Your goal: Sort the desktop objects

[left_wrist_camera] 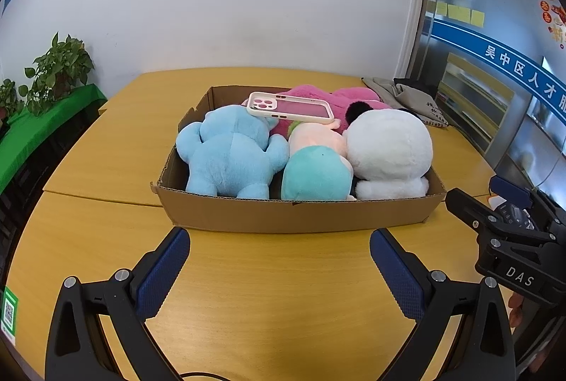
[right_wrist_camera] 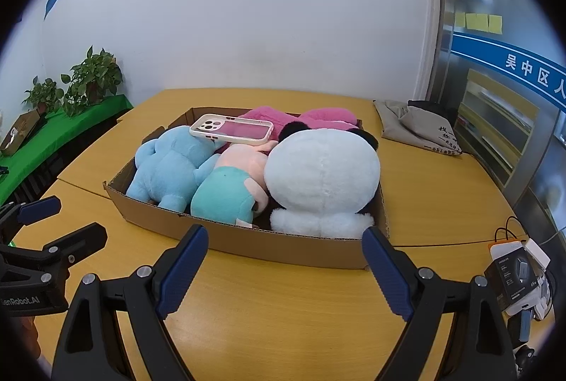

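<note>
A shallow cardboard box (left_wrist_camera: 293,216) (right_wrist_camera: 247,241) sits on the yellow table and holds several plush toys: a blue one (left_wrist_camera: 228,154) (right_wrist_camera: 169,165), a teal and pink one (left_wrist_camera: 315,168) (right_wrist_camera: 226,193), a white panda (left_wrist_camera: 389,151) (right_wrist_camera: 322,175) and a pink one (left_wrist_camera: 311,94) (right_wrist_camera: 269,115) at the back. A phone in a cream case (left_wrist_camera: 292,107) (right_wrist_camera: 231,128) lies on top of the toys. My left gripper (left_wrist_camera: 279,239) (right_wrist_camera: 63,218) is open over bare table just before the box. My right gripper (right_wrist_camera: 284,236) (left_wrist_camera: 470,200) is open too, near the box's front wall, holding nothing.
A grey cloth bag (left_wrist_camera: 410,98) (right_wrist_camera: 421,130) lies at the table's far right. Small boxed gadgets with cables (right_wrist_camera: 516,271) sit at the right edge. Potted plants (left_wrist_camera: 60,69) (right_wrist_camera: 92,76) stand on a green-covered shelf to the left. A white wall is behind.
</note>
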The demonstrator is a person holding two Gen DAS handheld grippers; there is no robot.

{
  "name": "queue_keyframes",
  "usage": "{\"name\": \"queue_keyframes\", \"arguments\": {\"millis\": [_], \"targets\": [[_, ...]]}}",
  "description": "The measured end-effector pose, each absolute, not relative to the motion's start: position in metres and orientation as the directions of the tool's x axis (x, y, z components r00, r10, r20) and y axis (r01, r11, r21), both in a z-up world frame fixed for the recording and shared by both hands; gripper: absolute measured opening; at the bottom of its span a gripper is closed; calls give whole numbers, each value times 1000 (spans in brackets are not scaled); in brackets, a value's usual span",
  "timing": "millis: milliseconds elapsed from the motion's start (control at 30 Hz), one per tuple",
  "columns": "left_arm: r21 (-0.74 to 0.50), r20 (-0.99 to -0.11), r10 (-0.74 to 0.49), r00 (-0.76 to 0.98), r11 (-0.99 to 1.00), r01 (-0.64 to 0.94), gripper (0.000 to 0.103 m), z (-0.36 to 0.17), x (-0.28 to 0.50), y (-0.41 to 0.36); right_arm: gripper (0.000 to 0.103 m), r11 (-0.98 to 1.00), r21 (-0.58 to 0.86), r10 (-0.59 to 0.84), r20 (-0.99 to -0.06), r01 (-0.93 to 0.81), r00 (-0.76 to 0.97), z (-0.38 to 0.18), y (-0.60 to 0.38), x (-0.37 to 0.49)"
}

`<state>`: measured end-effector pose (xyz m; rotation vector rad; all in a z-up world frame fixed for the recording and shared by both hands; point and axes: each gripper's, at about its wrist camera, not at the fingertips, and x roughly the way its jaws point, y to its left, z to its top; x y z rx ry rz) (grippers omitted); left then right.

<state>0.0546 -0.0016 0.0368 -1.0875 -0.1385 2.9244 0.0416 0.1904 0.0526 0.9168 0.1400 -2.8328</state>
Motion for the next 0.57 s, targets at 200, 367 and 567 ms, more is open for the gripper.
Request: {"name": "queue_keyframes", "arguments": {"millis": [200,367,567], "targets": [[-104,-665,59,-744,-995,14,103,33,51,0,89,-983,-36,-123,-588,177,-799,52,192,41],[-124,-679,86,-729,-992,-2,103,29,50,4,89,-982,-40,-123,-597,182,-793,49,191,38],[-100,-681,81,-728,-995,-17,103,27,53,13,89,-982,-41,-125,-600,186,-790,49,189,37]]}}
